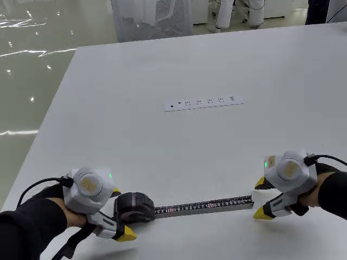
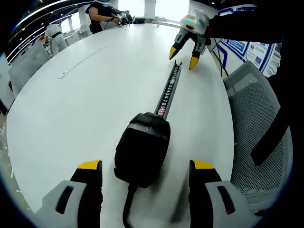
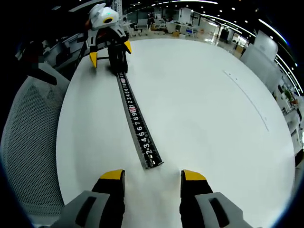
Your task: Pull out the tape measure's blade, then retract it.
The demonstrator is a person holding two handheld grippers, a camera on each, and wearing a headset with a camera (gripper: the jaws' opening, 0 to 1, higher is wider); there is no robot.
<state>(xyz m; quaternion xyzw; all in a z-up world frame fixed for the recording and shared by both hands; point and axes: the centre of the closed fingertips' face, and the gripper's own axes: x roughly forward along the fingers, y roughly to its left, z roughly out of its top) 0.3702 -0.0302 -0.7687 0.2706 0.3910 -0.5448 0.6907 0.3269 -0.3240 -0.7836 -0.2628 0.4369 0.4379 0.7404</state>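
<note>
A black tape measure case (image 1: 133, 206) lies on the white table (image 1: 179, 146), its blade (image 1: 203, 206) drawn out to the right. My left gripper (image 1: 120, 213) straddles the case (image 2: 142, 147) with its jaws open, yellow tips on either side and not touching it. The blade (image 2: 169, 88) runs away toward my right gripper (image 2: 181, 56). My right gripper (image 1: 260, 199) stands open just short of the blade's end hook (image 3: 153, 164), which lies free on the table ahead of the gap between the jaws. The far case (image 3: 118, 58) sits between the left gripper's tips (image 3: 110, 51).
A white paper strip (image 1: 204, 102) with small marks lies mid-table. The table's left edge (image 1: 49, 114) drops to a shiny floor. A mesh chair (image 2: 256, 123) stands at the near side. People stand beyond the far edge (image 1: 233, 13).
</note>
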